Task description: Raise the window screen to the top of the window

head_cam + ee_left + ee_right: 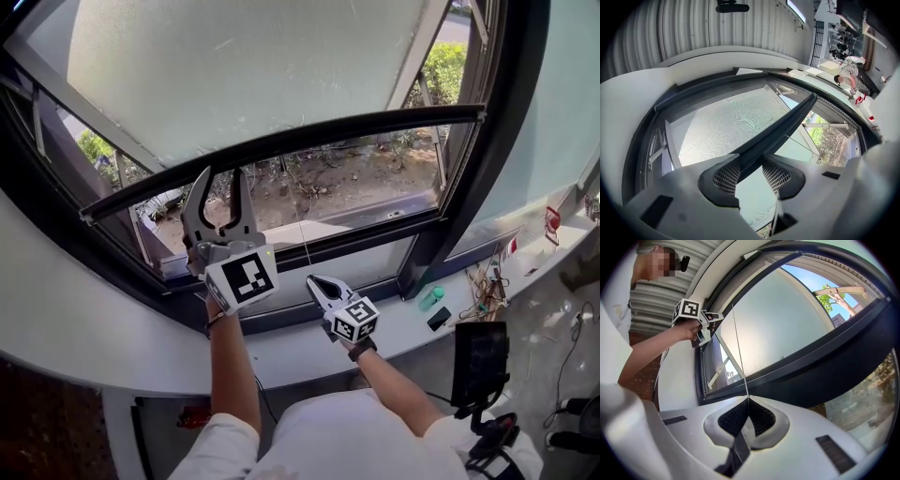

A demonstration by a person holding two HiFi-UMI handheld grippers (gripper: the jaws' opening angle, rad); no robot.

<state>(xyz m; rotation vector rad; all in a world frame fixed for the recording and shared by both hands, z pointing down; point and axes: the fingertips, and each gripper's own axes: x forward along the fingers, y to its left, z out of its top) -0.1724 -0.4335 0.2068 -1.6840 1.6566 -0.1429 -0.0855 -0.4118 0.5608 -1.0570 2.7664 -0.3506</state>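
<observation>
The window screen is a pale mesh with a dark bottom bar slanting across the window. My left gripper reaches up at the bar's left part, one jaw on each side of it. In the left gripper view the bar runs in between the pads and fills the gap of that gripper. A thin white cord hangs from the bar. Lower down, over the sill, my right gripper is shut on it. In the right gripper view the cord ends in the closed right gripper.
A wide white sill runs below the dark window frame. On its right part lie a green bottle, a small black item and tangled wires. A black device on a stand is at the lower right.
</observation>
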